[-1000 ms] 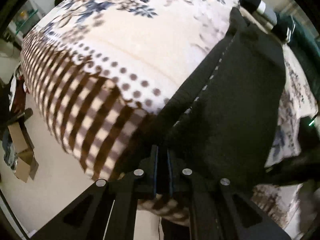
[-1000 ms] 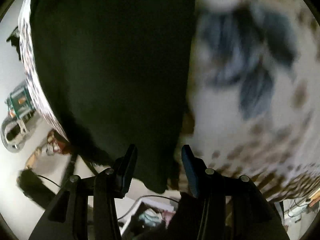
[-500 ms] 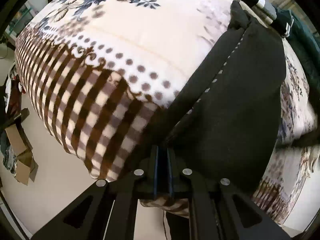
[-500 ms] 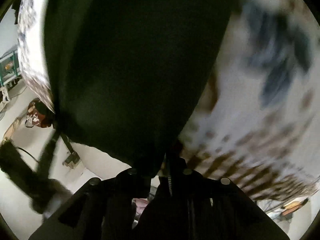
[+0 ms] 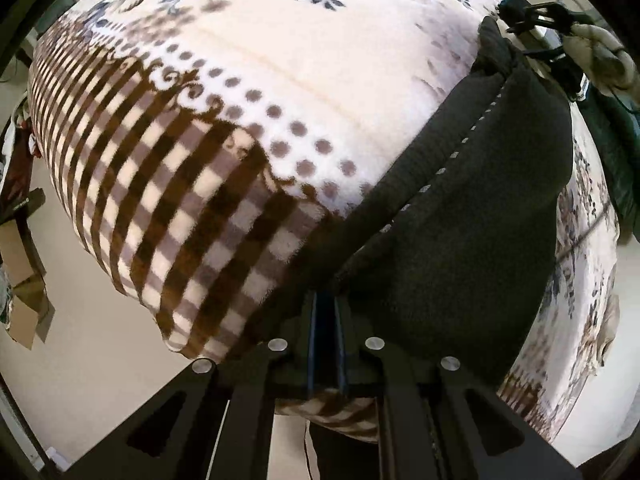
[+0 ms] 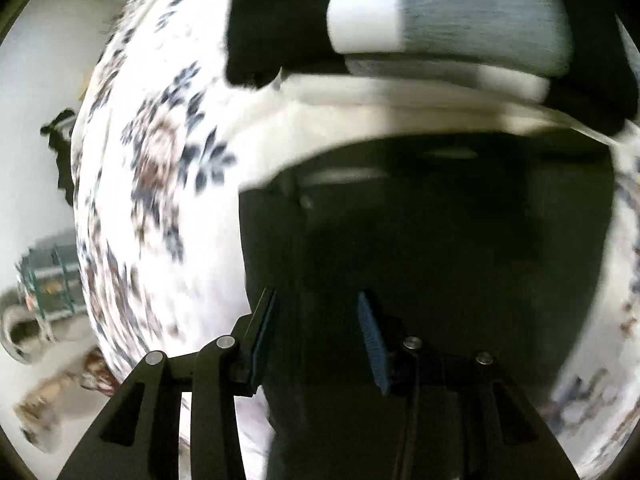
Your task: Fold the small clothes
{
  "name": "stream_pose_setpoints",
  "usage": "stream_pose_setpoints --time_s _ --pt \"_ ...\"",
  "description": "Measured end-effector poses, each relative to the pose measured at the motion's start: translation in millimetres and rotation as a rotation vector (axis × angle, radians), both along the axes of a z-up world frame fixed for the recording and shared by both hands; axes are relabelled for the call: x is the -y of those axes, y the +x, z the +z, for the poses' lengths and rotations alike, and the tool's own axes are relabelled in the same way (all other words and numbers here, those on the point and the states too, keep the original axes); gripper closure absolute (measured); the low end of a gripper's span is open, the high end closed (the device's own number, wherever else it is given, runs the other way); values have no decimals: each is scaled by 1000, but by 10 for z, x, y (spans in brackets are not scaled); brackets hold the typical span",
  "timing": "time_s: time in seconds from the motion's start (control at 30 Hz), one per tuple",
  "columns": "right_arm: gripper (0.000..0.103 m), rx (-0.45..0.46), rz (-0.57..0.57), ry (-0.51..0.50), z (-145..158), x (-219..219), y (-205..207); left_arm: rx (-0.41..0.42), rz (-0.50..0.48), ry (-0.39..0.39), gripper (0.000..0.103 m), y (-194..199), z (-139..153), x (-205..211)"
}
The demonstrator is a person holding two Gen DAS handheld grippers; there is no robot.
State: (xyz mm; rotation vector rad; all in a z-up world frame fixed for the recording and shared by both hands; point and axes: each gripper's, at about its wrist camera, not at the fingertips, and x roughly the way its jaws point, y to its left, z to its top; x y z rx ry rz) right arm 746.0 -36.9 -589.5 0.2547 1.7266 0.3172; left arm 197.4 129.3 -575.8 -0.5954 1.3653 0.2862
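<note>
A black garment (image 5: 472,232) with a line of white stitches lies on a patterned blanket (image 5: 248,80) over a bed. My left gripper (image 5: 326,312) is shut on the garment's near corner at the blanket's checkered edge. In the right wrist view the same black garment (image 6: 440,248) fills the middle, blurred. My right gripper (image 6: 316,320) is open, its blue pads apart over the dark cloth, holding nothing.
Folded clothes in black, white and grey (image 6: 420,20) are stacked at the far side of the garment. A dark bag with straps (image 5: 552,16) lies at the bed's far right. Cardboard (image 5: 24,304) stands on the floor at left. A metal shelf (image 6: 52,280) stands beside the bed.
My right gripper, shut on the garment's edge half a second ago, has opened and swung round over the cloth. My left gripper stays shut on its corner and has drawn it slightly.
</note>
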Motion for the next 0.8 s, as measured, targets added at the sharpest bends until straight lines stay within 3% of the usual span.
stream_pose_setpoints --time_s 0.03,0.07,0.13,0.23,0.33,0.43,0.5,0.57,0.63,0.67,0.7,0.8 --pt "69 -2 5 -11 -102 -35 -70 0 1 -4 97 -5 -1 -23" --pt "99 11 7 -30 -137 -92 -88 2 1 -6 97 -10 5 -32" --pt "101 62 -13 -56 -64 -117 -53 15 -4 -3 97 -31 60 -46" --pt "101 203 -19 -68 389 -150 -40 40 -5 -3 97 -83 172 -87" --pt "101 241 -17 -48 633 -224 -28 46 17 -2 97 -143 200 -203" --pt "101 228 70 -106 474 -597 87 28 35 -17 97 -142 93 -324" --pt "101 165 119 -157 209 -730 122 14 44 -67 92 -116 -27 -406" --pt "98 103 102 -163 80 -704 117 -31 51 -128 90 -84 -140 -482" --pt "84 74 70 -100 126 -613 24 -40 69 -167 70 -109 -144 -555" --pt "64 70 76 -60 199 -551 -60 -40 75 -182 67 -135 -131 -591" --pt "50 73 89 -13 328 -434 -212 -31 81 -202 64 -184 -110 -634" --pt "47 95 115 28 608 -81 -689 -42 109 -243 62 -330 -61 -767"
